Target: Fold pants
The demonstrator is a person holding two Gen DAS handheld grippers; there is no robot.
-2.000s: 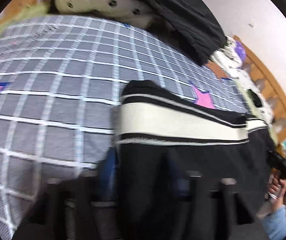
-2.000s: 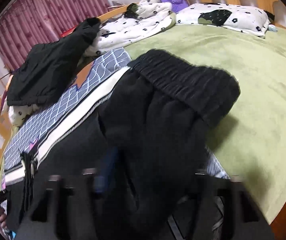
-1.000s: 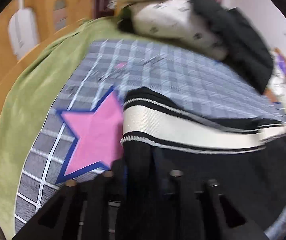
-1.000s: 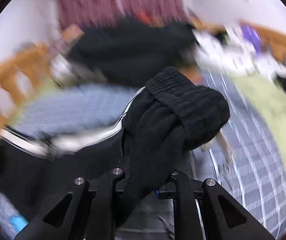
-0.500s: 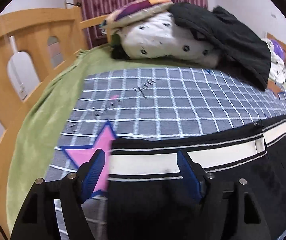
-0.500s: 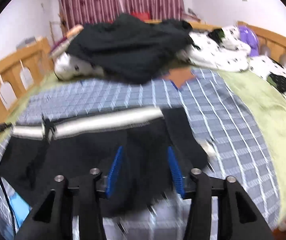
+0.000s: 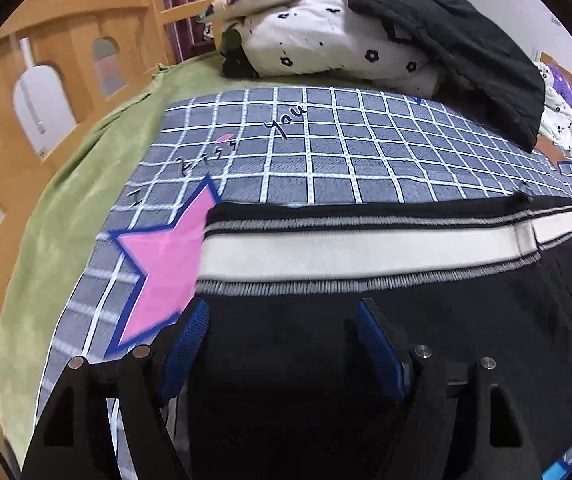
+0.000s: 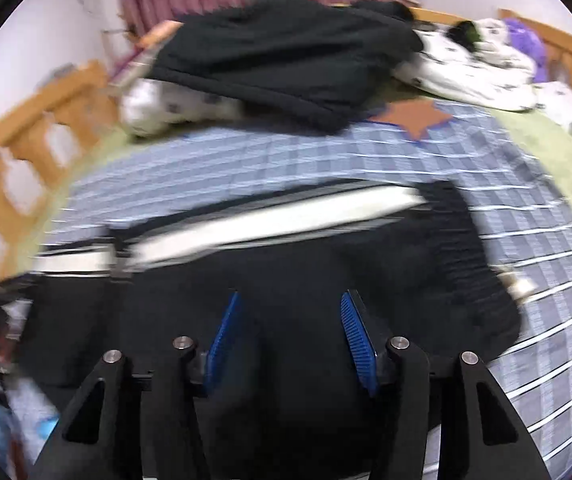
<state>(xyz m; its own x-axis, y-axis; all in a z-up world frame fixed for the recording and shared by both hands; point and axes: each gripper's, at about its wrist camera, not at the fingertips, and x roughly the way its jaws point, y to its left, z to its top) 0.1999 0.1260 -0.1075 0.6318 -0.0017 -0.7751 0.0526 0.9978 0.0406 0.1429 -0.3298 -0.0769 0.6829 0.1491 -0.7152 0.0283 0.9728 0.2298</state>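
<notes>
The black pants (image 7: 426,344) with a white side stripe (image 7: 358,252) lie flat on the grey checked blanket (image 7: 326,148). My left gripper (image 7: 282,320) is open and empty just above the leg end, its blue pads (image 7: 190,340) apart. In the right wrist view the pants (image 8: 294,276) spread across the blanket, the elastic waistband (image 8: 470,256) at the right. My right gripper (image 8: 290,320) is open and empty over the black fabric, with blue pads (image 8: 356,336) wide apart.
A pile of flowered bedding (image 7: 326,36) and a black jacket (image 7: 466,48) lies at the back of the bed. A wooden bed rail (image 7: 46,80) runs along the left. A green sheet (image 7: 86,184) borders the blanket. A pink star print (image 7: 162,256) sits beside the leg end.
Both grippers let go of the pants and opened. The pants went from held up and bunched to lying flat on the blanket. Both grippers have drawn back a little.
</notes>
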